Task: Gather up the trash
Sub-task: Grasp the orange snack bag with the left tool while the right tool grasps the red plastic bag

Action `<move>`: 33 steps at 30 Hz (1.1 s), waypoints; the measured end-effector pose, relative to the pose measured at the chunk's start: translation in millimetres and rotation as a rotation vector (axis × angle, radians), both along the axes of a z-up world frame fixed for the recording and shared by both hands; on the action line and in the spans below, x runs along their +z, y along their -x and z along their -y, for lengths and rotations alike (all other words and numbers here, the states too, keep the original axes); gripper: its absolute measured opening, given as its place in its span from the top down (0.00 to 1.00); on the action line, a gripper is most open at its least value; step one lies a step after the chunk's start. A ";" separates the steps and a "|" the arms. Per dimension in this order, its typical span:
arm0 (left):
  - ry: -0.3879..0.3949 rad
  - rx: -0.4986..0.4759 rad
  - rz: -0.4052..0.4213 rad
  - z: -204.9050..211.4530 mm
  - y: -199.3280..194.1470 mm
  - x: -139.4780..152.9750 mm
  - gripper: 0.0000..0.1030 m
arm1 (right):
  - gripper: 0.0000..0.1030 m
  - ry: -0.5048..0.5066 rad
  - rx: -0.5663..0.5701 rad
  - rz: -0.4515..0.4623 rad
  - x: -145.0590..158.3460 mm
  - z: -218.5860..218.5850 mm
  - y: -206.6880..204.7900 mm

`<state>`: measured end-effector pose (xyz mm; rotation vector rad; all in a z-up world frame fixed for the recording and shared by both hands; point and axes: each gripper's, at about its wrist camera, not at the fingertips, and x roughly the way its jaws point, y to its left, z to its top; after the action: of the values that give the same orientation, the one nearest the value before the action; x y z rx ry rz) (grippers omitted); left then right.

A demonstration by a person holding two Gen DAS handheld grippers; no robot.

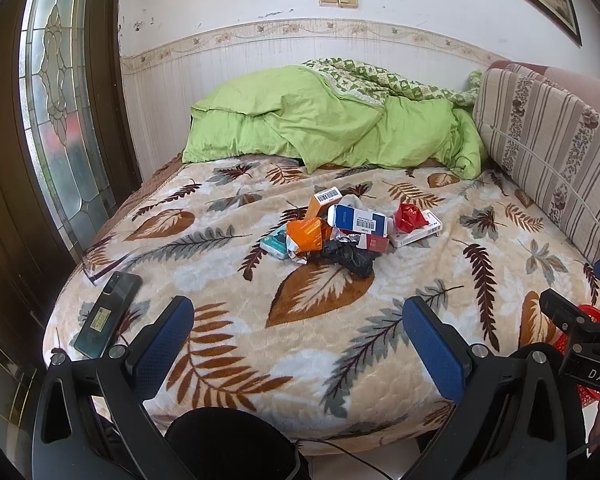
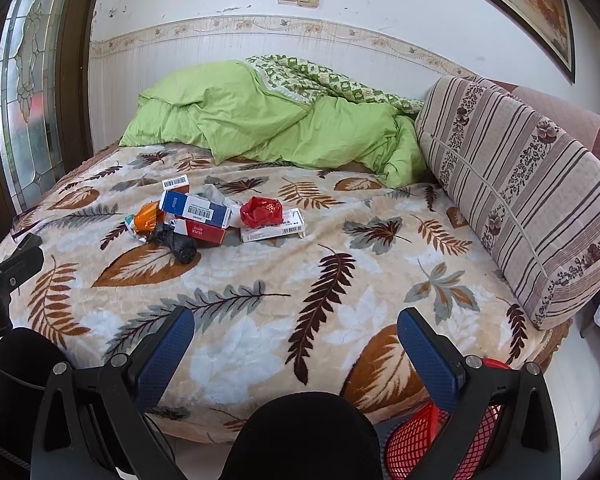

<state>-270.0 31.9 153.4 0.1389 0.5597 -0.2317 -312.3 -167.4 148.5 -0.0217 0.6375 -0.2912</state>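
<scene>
Trash pile (image 1: 346, 226) mid-bed, seemingly loose.

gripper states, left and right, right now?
Left gripper: open, blue-padded fingers spread, holding nothing.
Right gripper: open, holding nothing, above the leaf-patterned fleece blanket.

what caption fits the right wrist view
Open right gripper faces a trash pile on the bed, red basket below.

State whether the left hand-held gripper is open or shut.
Open: the left hand-held gripper has its blue fingers spread wide apart, holding nothing.
</scene>
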 end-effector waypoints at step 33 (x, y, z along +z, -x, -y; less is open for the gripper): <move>0.243 0.056 -0.427 19.7 -257.3 -90.8 0.20 | 0.32 -0.458 0.124 -0.127 -45.4 59.6 -106.8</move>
<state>-12.7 12.2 62.6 -0.1668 0.9520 -0.2744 -205.5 -227.0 103.1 0.3608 0.8134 -0.0191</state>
